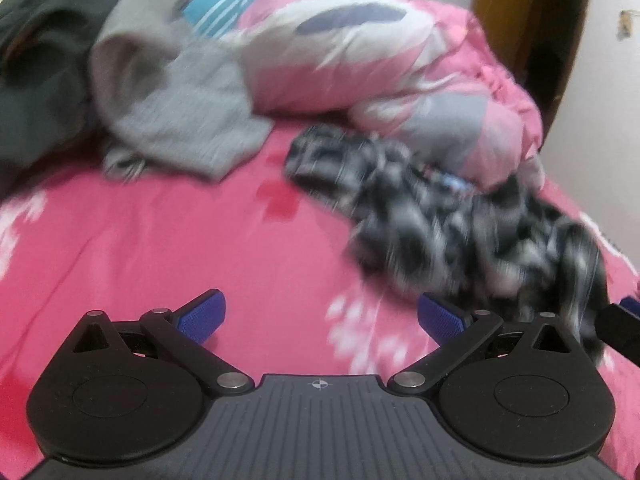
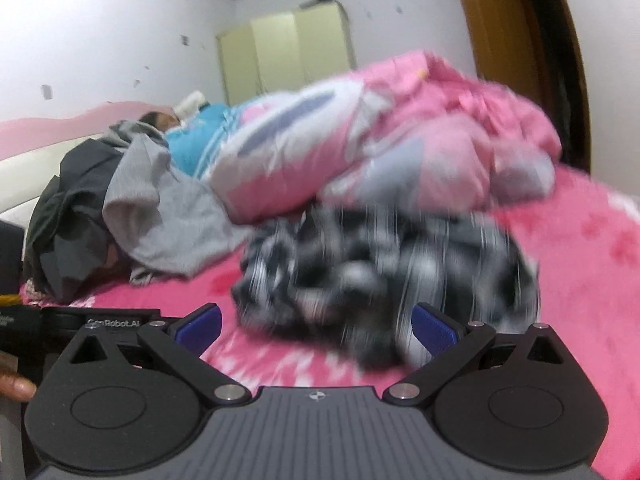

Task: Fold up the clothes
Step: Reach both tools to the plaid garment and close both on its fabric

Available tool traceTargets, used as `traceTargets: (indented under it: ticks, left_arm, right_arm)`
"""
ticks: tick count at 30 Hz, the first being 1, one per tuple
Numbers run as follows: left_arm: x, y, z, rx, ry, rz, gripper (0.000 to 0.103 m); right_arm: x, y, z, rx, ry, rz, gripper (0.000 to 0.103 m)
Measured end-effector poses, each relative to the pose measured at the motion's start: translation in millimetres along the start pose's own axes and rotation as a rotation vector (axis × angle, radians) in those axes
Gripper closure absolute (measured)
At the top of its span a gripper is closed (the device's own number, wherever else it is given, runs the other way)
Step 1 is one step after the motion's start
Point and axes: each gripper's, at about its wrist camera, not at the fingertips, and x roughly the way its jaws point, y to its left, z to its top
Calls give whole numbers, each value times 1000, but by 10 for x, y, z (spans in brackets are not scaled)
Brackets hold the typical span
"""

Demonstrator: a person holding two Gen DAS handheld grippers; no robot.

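Pink bed (image 1: 168,240) carrying everything, with a bunched pink quilt (image 1: 380,60) along the far edge and a heap of dark clothes (image 1: 36,80) at the far left corner. Grey garment (image 1: 180,120) draped off that heap toward the middle; crumpled black-and-white checked garment (image 2: 384,272) near the bed's middle, blurred, just below the quilt. Left gripper (image 1: 320,316) over bare sheet, fingers spread wide and empty; right gripper (image 2: 316,322) facing the checked garment, fingers likewise apart, holding nothing.

A rumpled pink quilt (image 2: 420,140) lies before a cream wardrobe (image 2: 286,48).
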Motion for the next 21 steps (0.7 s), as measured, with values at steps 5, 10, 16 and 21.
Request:
traceTargets:
  ticks: [5, 10, 16, 21]
  left_arm:
    - [327, -98, 324, 26, -46, -63, 0]
    - [734, -260, 558, 21, -11, -122, 7]
    - [1122, -388, 668, 51, 75, -146, 47]
    - [1043, -395, 634, 68, 66, -198, 82]
  right_arm:
    - [336, -124, 355, -95, -59, 48, 0]
    - [841, -391, 685, -96, -14, 85, 2]
    - [1436, -1075, 843, 212, 183, 153, 16]
    - [1533, -1398, 672, 379, 360, 217, 54]
